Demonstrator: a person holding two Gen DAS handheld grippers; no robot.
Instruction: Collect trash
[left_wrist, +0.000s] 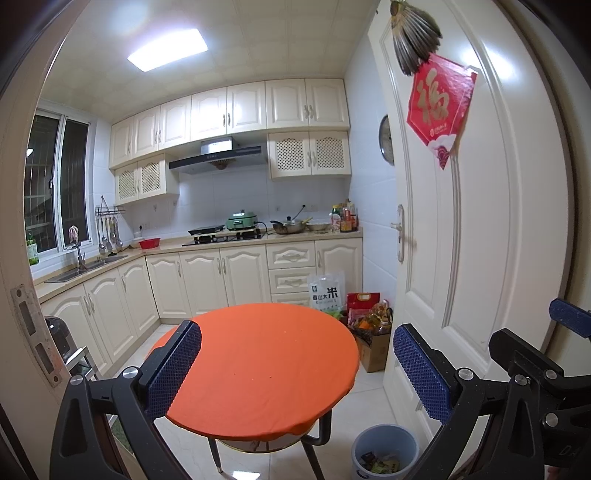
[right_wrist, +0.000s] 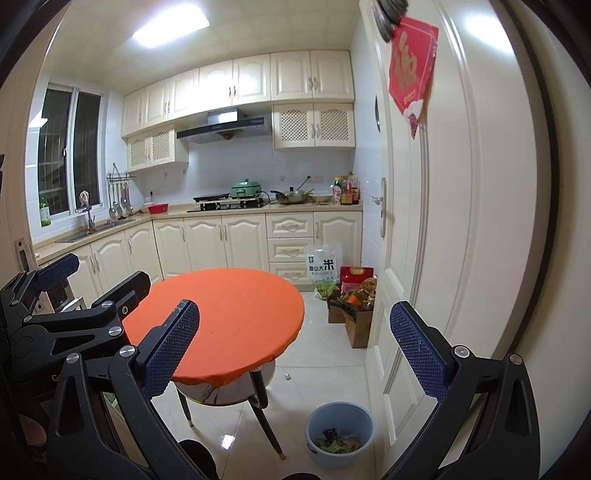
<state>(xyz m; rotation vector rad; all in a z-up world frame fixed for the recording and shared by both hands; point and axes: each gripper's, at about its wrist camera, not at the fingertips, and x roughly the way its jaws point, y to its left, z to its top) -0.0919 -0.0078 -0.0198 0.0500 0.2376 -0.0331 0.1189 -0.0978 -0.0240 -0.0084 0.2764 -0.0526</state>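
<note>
— How do the jaws of the left gripper (left_wrist: 297, 373) stand?

— Spread wide, with nothing between them. Its fingers (left_wrist: 421, 373) are flat black plastic bars faced with blue pads of a fine diamond-grid texture. They frame the round counter with the smooth orange cloth (left_wrist: 258, 369) stretched over its top, but touch nothing.

— And the right gripper (right_wrist: 295, 352)?

— The same build and the same state: the jaws gape wide and hold nothing. Its blue-padded fingers (right_wrist: 417, 350) hang in the air above the floor, the left one over the edge of the orange top and the right one in front of the glossy white panelled door (right_wrist: 461, 184). In the left wrist view the right gripper's black linkage and one blue pad show at the right edge; in the right wrist view the left gripper shows at the left edge. So the two are held side by side, level, both aimed into the kitchen.

— Where is the trash?

— In the round pale-blue plastic bin (right_wrist: 338, 424) on the white glossy floor tiles (right_wrist: 325, 354), just beside the counter's dark tapered legs and near the door. Crumpled dark and green wrappers (right_wrist: 336, 443) lie in its bottom. One small pale scrap (right_wrist: 287, 376) lies on the tiles between the counter and the door; what it is cannot be told.
</note>
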